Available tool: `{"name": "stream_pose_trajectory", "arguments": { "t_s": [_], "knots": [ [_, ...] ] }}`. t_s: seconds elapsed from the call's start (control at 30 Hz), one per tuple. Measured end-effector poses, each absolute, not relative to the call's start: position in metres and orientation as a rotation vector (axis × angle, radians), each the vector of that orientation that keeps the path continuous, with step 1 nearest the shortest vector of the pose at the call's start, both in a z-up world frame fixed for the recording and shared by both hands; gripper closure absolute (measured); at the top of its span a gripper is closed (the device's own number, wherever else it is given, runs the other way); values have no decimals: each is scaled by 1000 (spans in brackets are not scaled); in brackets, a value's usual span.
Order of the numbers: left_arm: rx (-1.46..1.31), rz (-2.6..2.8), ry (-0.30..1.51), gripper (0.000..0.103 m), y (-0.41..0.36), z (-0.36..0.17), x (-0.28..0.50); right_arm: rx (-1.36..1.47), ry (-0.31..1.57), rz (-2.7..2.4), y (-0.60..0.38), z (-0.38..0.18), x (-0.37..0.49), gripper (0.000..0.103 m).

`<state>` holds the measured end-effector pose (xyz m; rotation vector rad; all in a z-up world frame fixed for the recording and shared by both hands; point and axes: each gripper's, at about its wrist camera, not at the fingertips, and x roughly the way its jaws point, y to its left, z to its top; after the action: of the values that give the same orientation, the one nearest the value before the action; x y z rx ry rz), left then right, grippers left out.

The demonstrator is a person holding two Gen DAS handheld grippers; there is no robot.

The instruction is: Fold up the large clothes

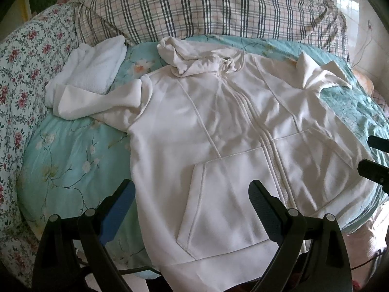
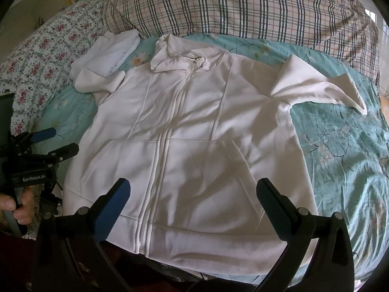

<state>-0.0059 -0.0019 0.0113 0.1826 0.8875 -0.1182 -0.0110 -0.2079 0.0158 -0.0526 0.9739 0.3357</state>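
A white zip-up hoodie (image 1: pixel 218 126) lies front-up on a teal floral quilt (image 1: pixel 68 150), hood bunched at the far end, hem toward me. Its left sleeve is crumpled at the far left and its right sleeve sticks out at the far right. My left gripper (image 1: pixel 192 194) is open and empty above the hem's left part. My right gripper (image 2: pixel 194 192) is open and empty above the hem in the right wrist view, where the hoodie (image 2: pixel 194 126) fills the middle. The left gripper (image 2: pixel 57 141) also shows at the left edge there, open.
A plaid pillow (image 1: pixel 206 7) lies behind the hoodie. A white folded towel (image 1: pixel 97 63) sits by the left sleeve. A rose-print sheet (image 1: pixel 22 73) covers the left side. The quilt's near edge (image 2: pixel 364 243) drops off at the right.
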Motion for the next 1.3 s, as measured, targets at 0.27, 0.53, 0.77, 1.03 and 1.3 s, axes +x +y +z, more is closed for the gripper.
{"name": "stream_pose_trajectory", "arguments": {
  "t_s": [0.27, 0.53, 0.77, 1.03, 1.3],
  "knots": [
    [188, -112, 876, 8, -3, 11, -6, -52, 971, 341, -206, 16, -12, 0],
    [185, -113, 873, 8, -2, 11, -6, -52, 971, 340, -205, 17, -12, 0],
    [187, -108, 871, 8, -1, 11, -5, -49, 970, 342, -204, 16, -11, 0],
    [212, -95, 891, 8, -2, 8, -1, -48, 972, 341, -203, 16, -11, 0],
    [155, -118, 866, 8, 2, 3, 3, -28, 972, 349, -206, 12, -6, 0]
  ]
}}
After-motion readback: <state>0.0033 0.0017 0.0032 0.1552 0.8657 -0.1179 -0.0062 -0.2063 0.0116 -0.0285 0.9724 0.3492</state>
